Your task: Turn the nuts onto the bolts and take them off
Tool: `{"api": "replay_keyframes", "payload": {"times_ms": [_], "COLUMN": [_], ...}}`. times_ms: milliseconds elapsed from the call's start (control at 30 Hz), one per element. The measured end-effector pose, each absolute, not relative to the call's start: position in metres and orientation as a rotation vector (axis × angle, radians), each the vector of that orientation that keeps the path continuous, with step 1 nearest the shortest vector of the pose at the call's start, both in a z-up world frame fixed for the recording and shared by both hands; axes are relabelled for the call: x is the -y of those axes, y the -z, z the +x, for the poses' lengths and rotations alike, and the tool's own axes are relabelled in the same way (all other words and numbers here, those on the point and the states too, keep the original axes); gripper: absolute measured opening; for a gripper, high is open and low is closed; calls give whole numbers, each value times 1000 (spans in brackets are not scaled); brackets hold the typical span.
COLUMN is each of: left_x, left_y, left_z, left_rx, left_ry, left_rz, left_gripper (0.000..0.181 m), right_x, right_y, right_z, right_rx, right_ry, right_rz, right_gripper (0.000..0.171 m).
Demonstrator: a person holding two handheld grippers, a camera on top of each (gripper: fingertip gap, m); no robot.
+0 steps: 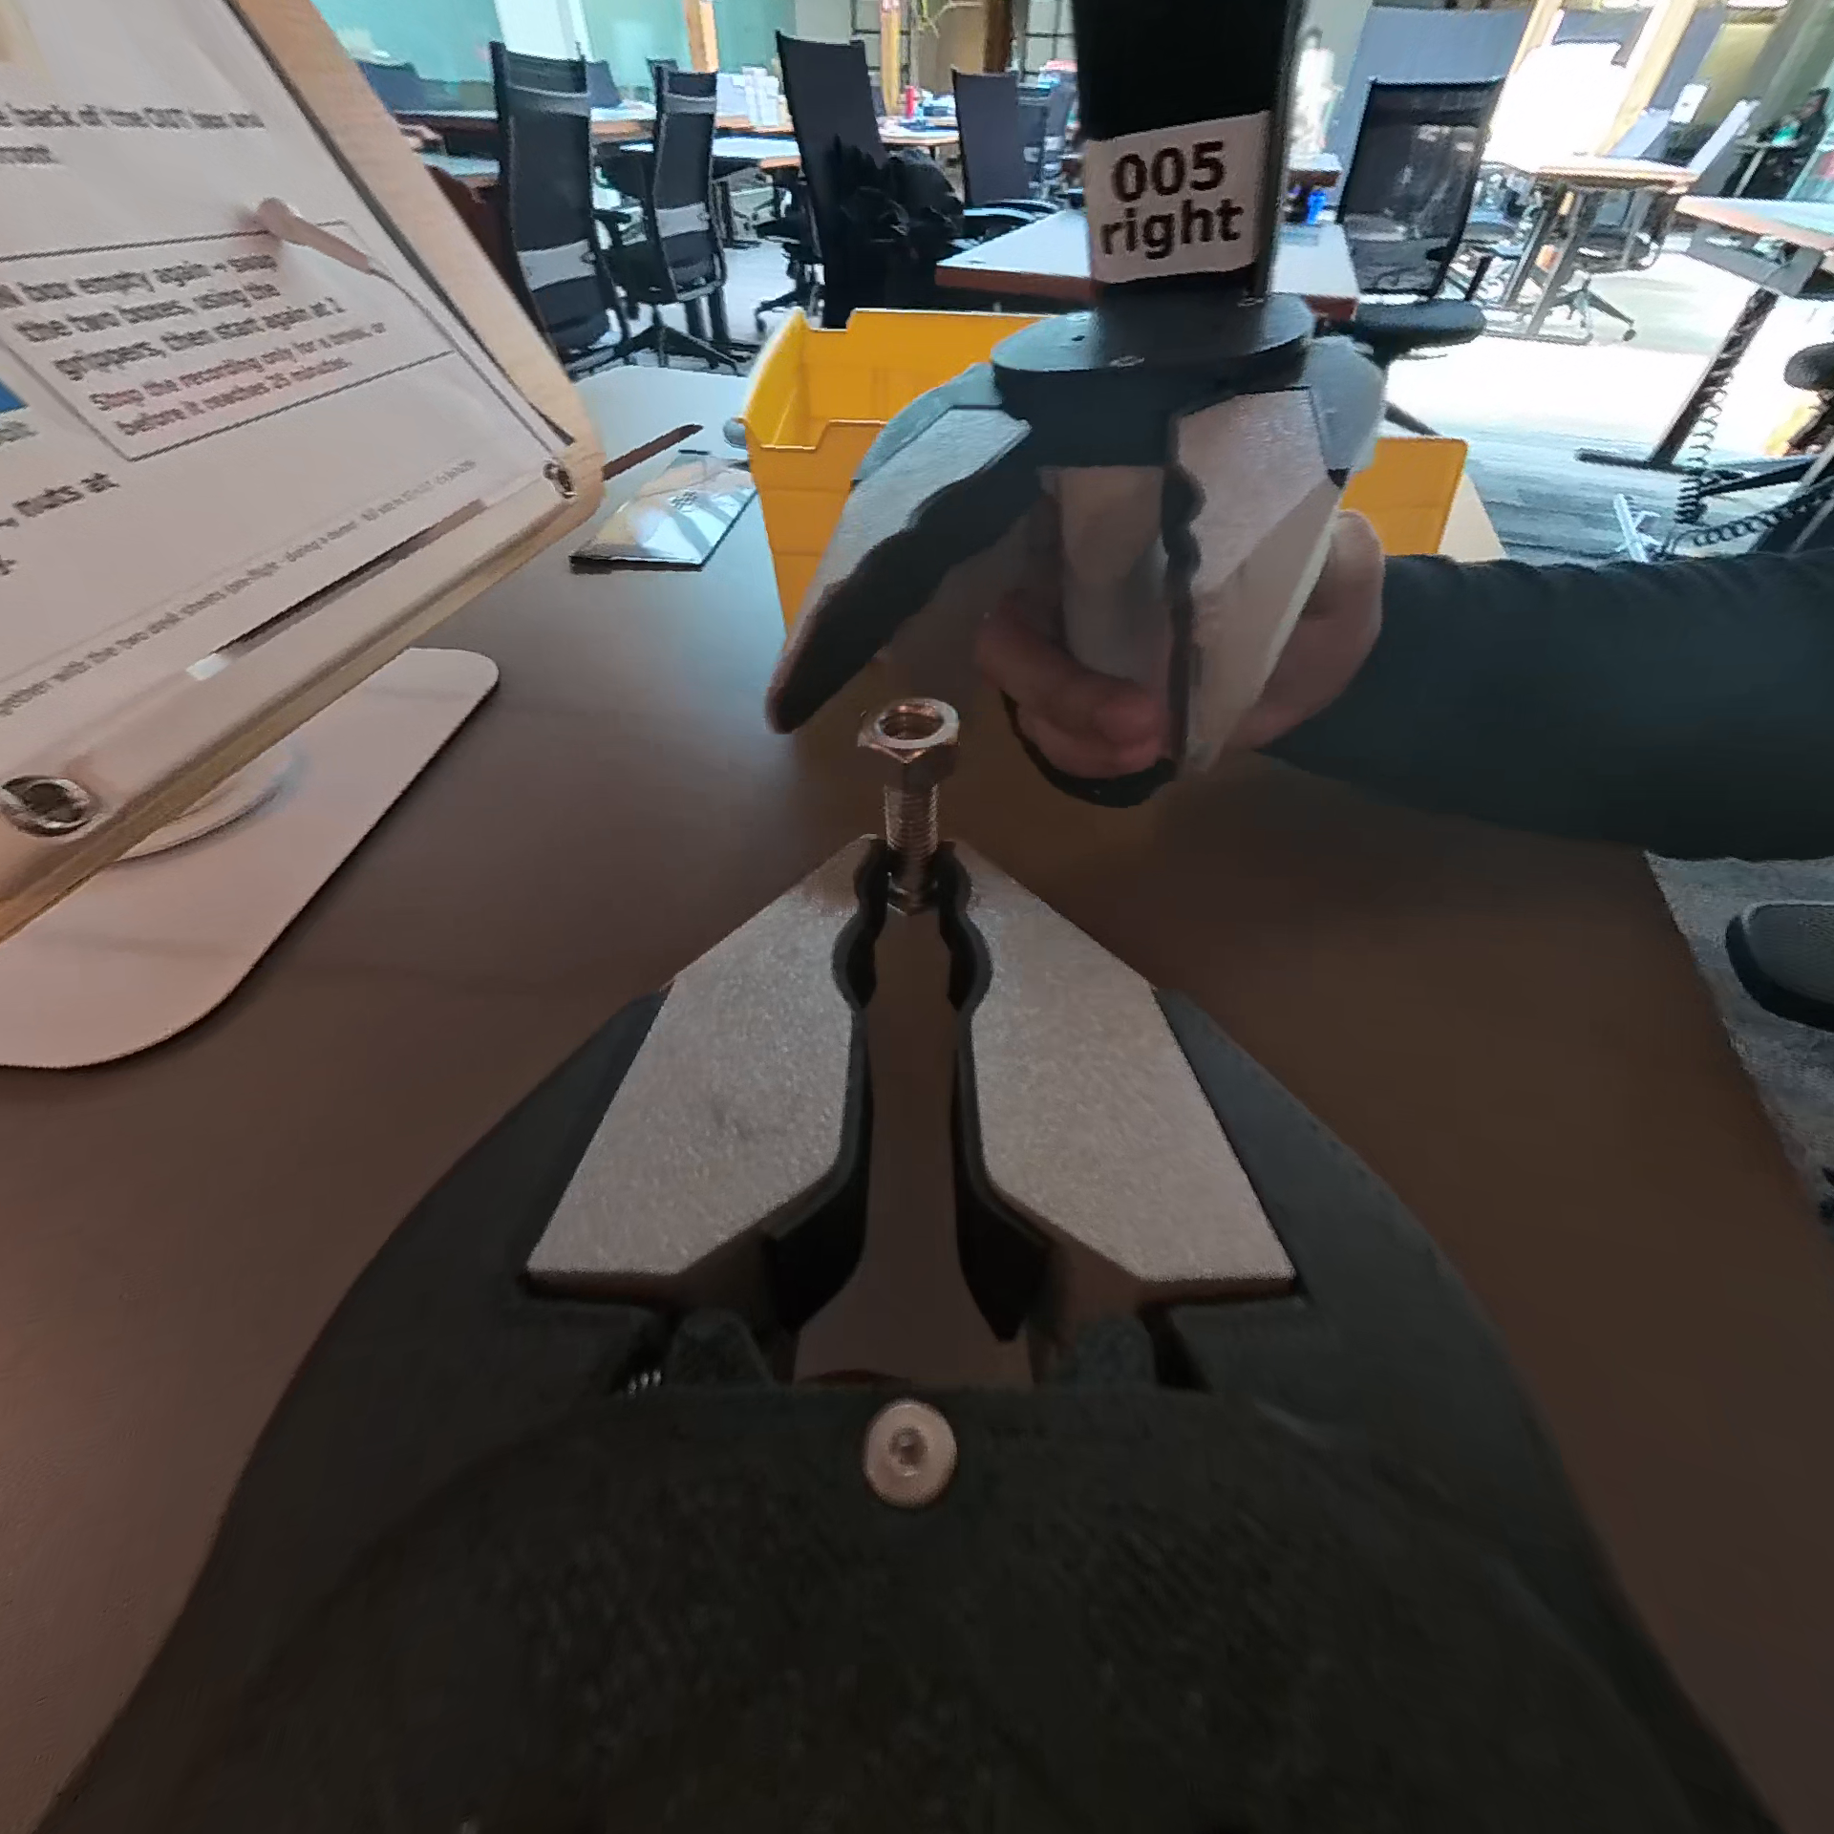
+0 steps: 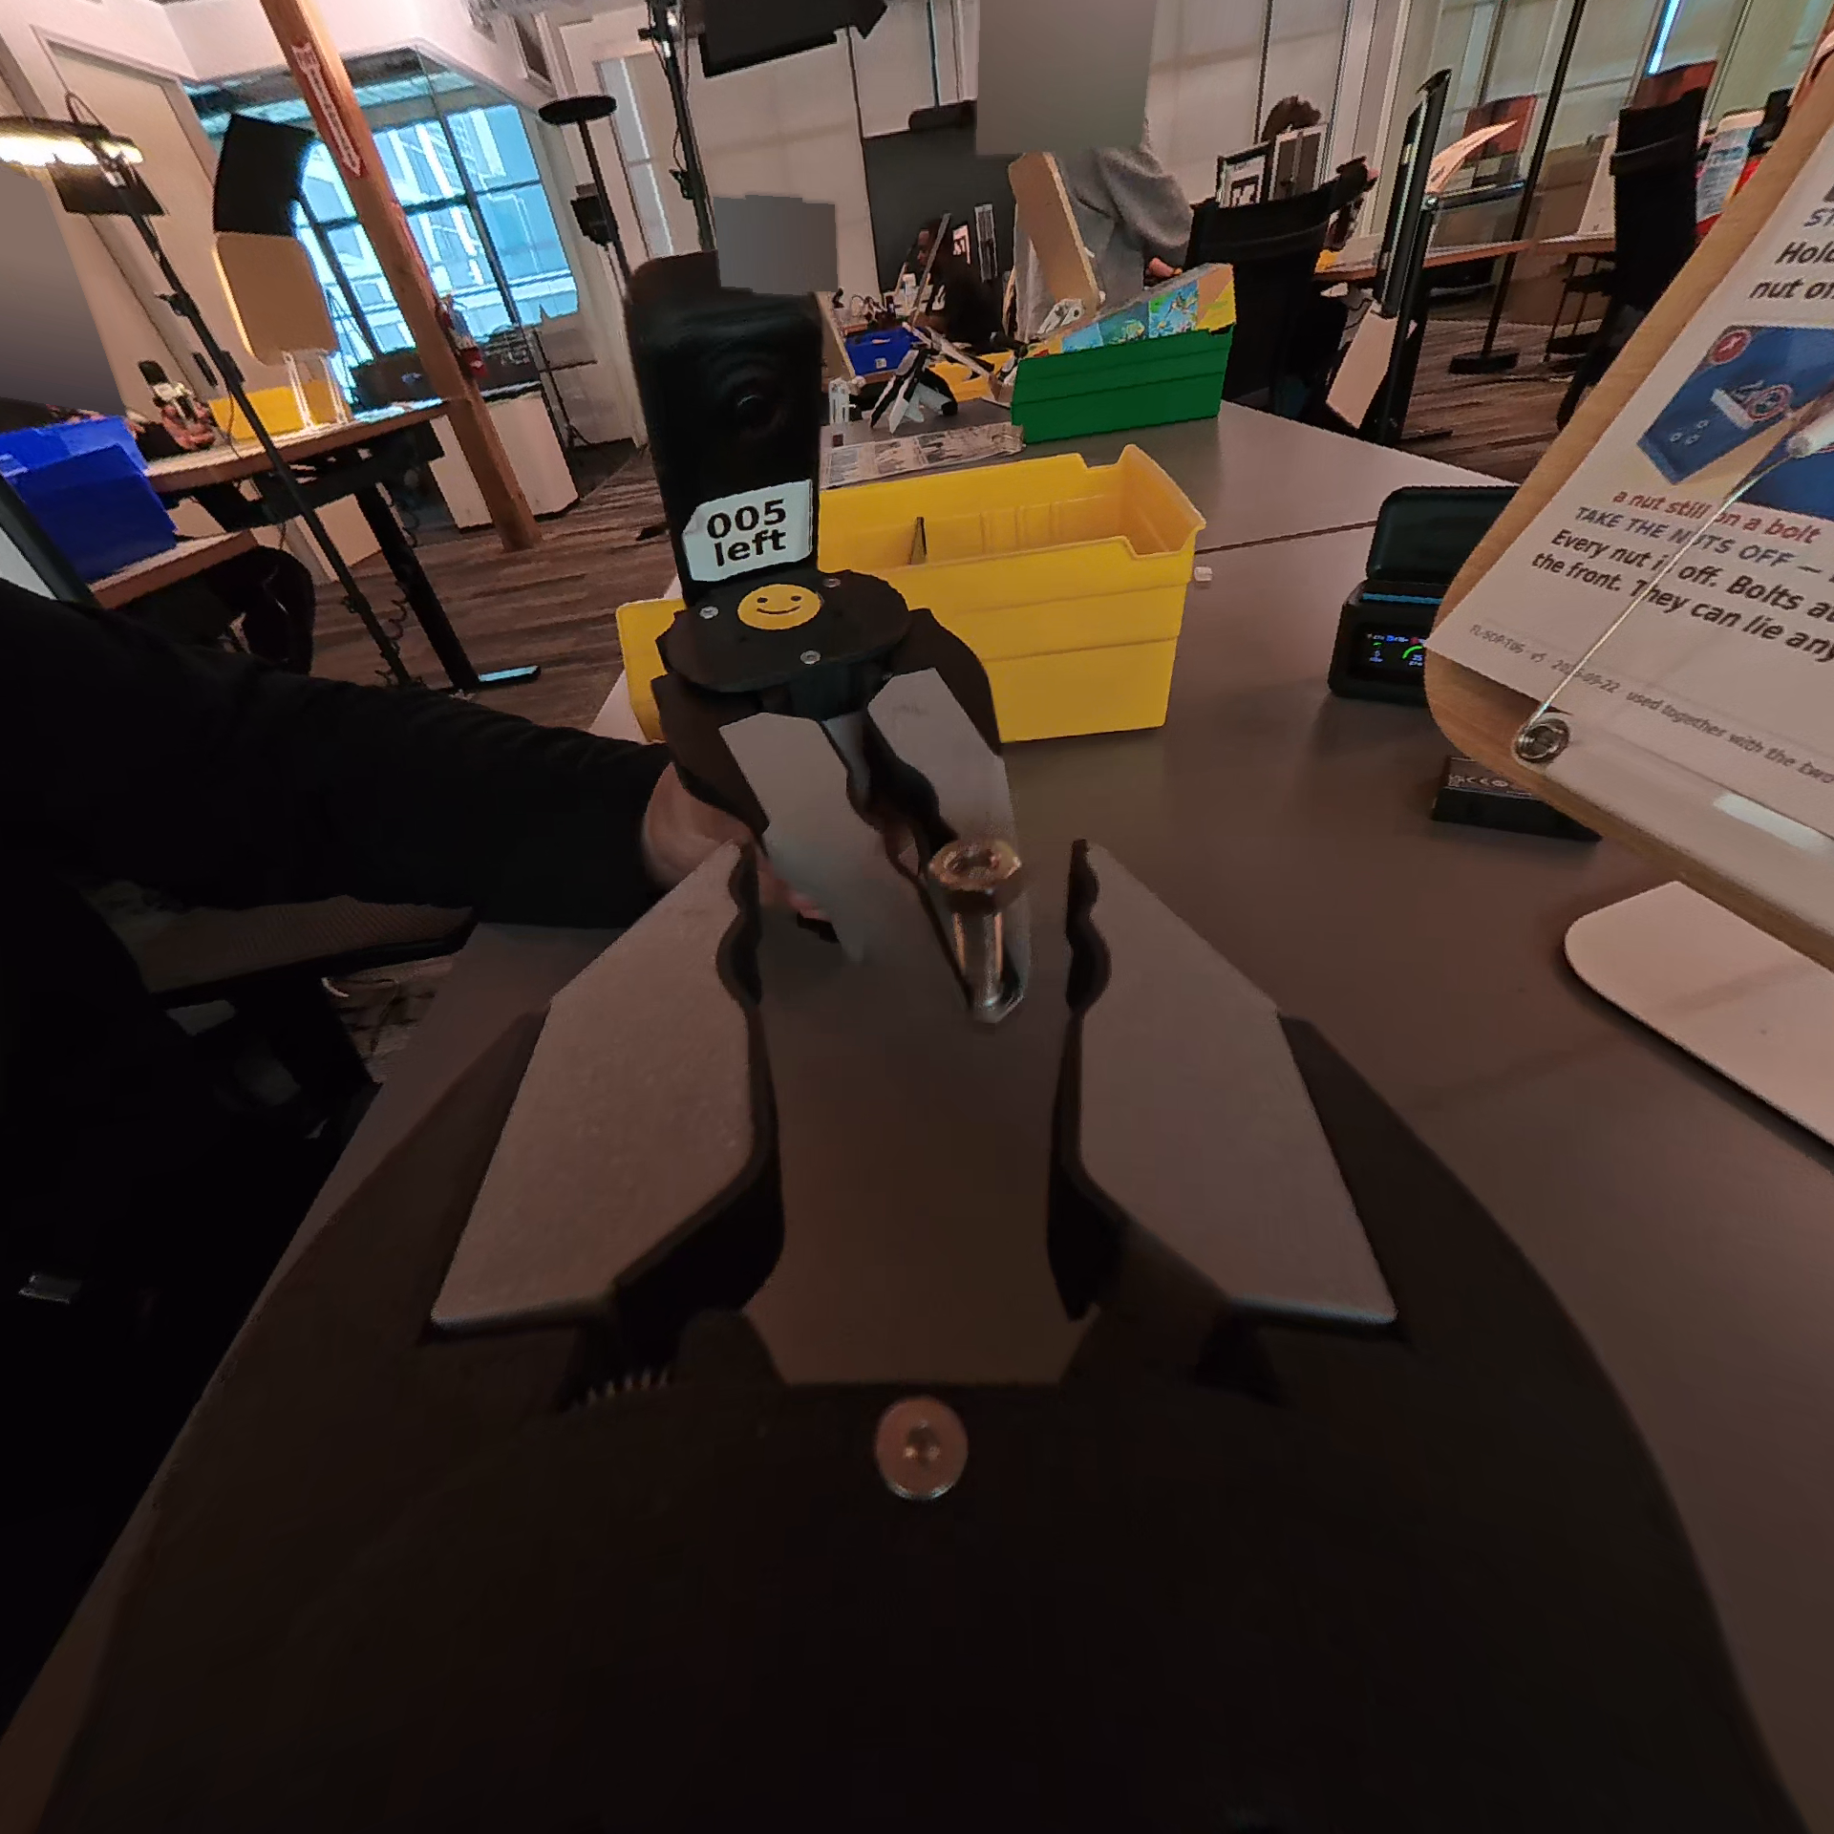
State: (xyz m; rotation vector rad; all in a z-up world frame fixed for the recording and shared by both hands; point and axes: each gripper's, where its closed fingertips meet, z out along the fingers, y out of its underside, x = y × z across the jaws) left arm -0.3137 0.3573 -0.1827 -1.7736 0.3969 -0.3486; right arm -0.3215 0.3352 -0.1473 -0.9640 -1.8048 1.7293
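Left wrist view: the left gripper (image 1: 911,873) has its jaws drawn nearly together on the lower end of a bolt (image 1: 909,834), which stands upright just beyond the jaw tips. A hexagonal nut (image 1: 909,736) sits at the top of the bolt's threaded shaft, its bore facing upward. Directly beyond and above the nut, the right gripper (image 1: 982,715) points downward with its jaws spread apart; one fingertip hangs just beside the nut on the left, apart from it, and nothing is held. A hand (image 1: 1171,655) grips the right gripper's handle. Behind it stands a yellow bin (image 1: 824,447) on the brown table (image 1: 496,893). To the left of the jaws, an instruction sheet on a wooden stand (image 1: 248,397) rests on a white base.

Right wrist view: the right gripper (image 2: 908,893) shows wide-open, empty jaws. Between their tips and slightly beyond, nearer the right jaw, the bolt (image 2: 981,943) appears with the nut (image 2: 975,865) at its upper end. The left gripper (image 2: 978,992) reaches in from beyond, its jaws closed on the bolt's lower end. The yellow bin (image 2: 1072,615) lies farther off on the table (image 2: 1290,893), and the stand (image 2: 1687,496) occupies the right side. A small dark device with a lit screen (image 2: 1389,635) sits near the stand. Whether the nut is threaded fully or only resting on the shaft cannot be told.
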Motion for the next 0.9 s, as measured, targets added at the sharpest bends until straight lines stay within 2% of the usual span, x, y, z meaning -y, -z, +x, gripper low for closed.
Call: {"api": "replay_keyframes", "payload": {"times_ms": [200, 267, 400, 600, 667, 733, 867, 900], "left_x": [-360, -362, -362, -359, -359, -361, -362, -361], "left_y": [184, 187, 185, 184, 187, 188, 187, 186], "left_z": [-313, -329, -349, -318, -307, -312, -340, -344], "left_rx": [-388, -320, -227, -356, -407, -384, -263, -246], "left_ry": [311, 268, 269, 367, 382, 356, 304, 307], "left_rz": [-1783, -1808, -1804, -1785, -1790, -1801, -1815, -1818], "left_gripper": [8, 8, 8, 8, 8, 8, 8, 8], "right_x": [-322, -326, -336, -337, -331, -324, -332, -332], "right_y": [153, 156, 154, 152, 153, 156, 157, 155], "right_z": [-321, -324, -325, -328, -326, -322, -326, -324], "right_rx": [1855, 1849, 1816, 1781, 1810, 1863, 1843, 1838], "right_ry": [-1732, -1695, -1709, -1711, -1718, -1721, -1652, -1674], "right_rz": [-941, -963, -991, -1004, -984, -955, -976, -969], "right_gripper": [60, 66, 59, 66, 66, 58, 62, 56]}}
